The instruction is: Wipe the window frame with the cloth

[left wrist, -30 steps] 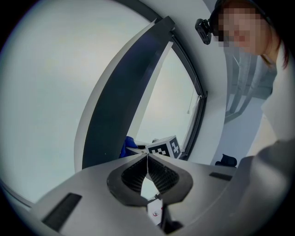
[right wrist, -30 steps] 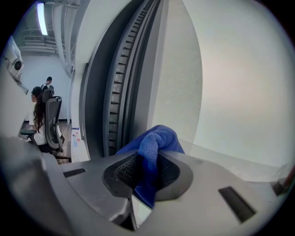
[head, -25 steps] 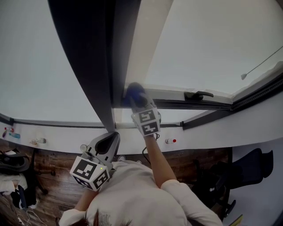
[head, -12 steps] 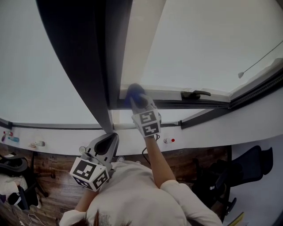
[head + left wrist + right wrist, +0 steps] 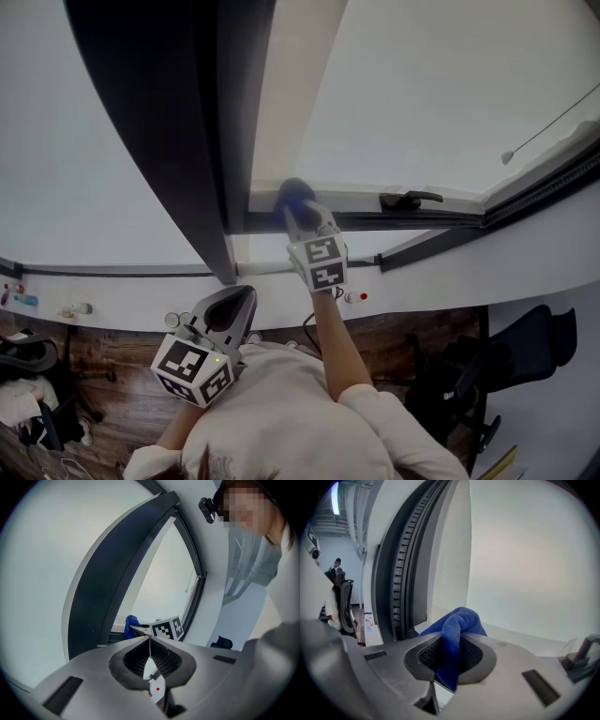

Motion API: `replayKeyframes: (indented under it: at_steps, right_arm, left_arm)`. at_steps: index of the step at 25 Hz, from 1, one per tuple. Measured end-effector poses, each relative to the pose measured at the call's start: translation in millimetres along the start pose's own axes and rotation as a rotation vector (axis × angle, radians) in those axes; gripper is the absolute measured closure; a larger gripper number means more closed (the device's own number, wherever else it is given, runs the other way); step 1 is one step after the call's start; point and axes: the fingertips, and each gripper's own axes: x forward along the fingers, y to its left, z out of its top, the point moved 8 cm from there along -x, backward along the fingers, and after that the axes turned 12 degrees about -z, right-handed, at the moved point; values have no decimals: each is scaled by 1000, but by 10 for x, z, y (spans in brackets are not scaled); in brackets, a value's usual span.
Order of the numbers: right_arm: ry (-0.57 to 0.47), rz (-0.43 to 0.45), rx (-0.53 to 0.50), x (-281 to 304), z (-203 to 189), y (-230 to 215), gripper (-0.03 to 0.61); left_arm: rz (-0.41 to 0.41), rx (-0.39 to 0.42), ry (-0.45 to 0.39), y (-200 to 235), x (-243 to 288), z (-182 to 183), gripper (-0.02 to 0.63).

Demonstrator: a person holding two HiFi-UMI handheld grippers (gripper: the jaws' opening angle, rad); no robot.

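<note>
Dark wooden floor (image 5: pixel 412 328), black office chair (image 5: pixel 520 352), white wall (image 5: pixel 548 253) below bright window panes (image 5: pixel 441 94)

two tongs — left tongs (image 5: pixel 149 639) and right tongs (image 5: pixel 452 651) — one blue cloth (image 5: pixel 461 620), one window handle (image 5: pixel 410 199), one window frame (image 5: pixel 169 112).

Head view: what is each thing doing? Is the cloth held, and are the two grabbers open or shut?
blue cloth: bunched up, clamped between the right gripper's jaws, at the corner of the window frame.
right gripper: shut on the blue cloth, up at the window frame.
left gripper: shut, empty, held low near the person's chest.
window handle: lying flat along the window frame.
</note>
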Motion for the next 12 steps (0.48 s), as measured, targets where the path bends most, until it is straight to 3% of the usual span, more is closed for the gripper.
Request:
replayKeyframes:
  at_steps: [12]
  right_arm:
    - [11,-71,23,-59,-86,-268,535]
  left_arm:
    - [-31,7,1,11,41,17,603]
